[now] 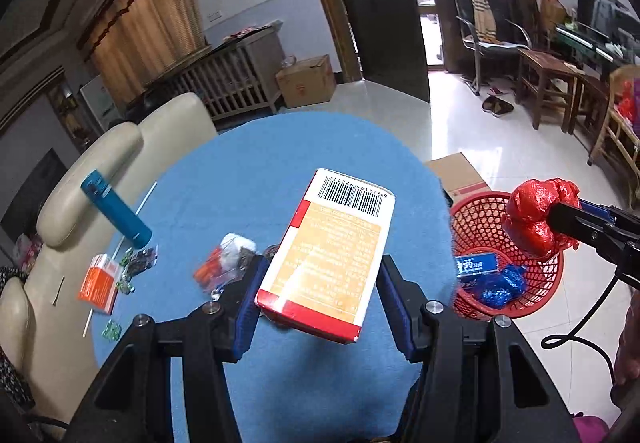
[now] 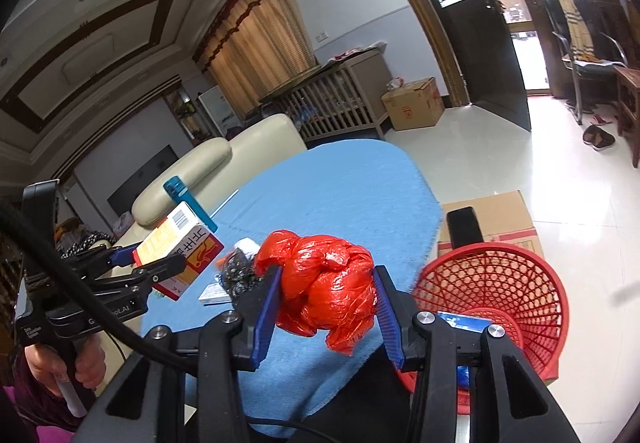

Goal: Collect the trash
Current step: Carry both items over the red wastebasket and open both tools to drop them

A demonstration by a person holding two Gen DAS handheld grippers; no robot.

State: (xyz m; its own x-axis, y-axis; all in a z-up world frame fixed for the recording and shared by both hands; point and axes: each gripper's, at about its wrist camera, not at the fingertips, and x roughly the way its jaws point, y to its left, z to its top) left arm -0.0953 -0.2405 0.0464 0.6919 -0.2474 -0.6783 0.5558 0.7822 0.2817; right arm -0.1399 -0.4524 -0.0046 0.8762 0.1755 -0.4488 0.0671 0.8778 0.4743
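Observation:
My left gripper [image 1: 320, 283] is shut on a red, white and orange carton [image 1: 332, 255] with a barcode, held above the blue-covered table [image 1: 260, 163]. The same carton [image 2: 176, 247] shows at the left of the right wrist view. My right gripper [image 2: 326, 303] is shut on a crumpled red plastic bag [image 2: 324, 283]. In the left wrist view that red bag [image 1: 536, 219] hangs over the rim of a red mesh basket [image 1: 480, 219]. The basket [image 2: 492, 283] stands on the floor beside the table's right edge and holds blue wrappers [image 1: 500, 283].
On the table lie a blue cylinder [image 1: 116, 209], an orange box [image 1: 98, 283], a white-and-orange wrapper bundle [image 1: 228, 259] and small green pieces [image 1: 112, 329]. A cream sofa [image 1: 120, 147] stands at the left. A cardboard box [image 2: 504, 219] sits behind the basket.

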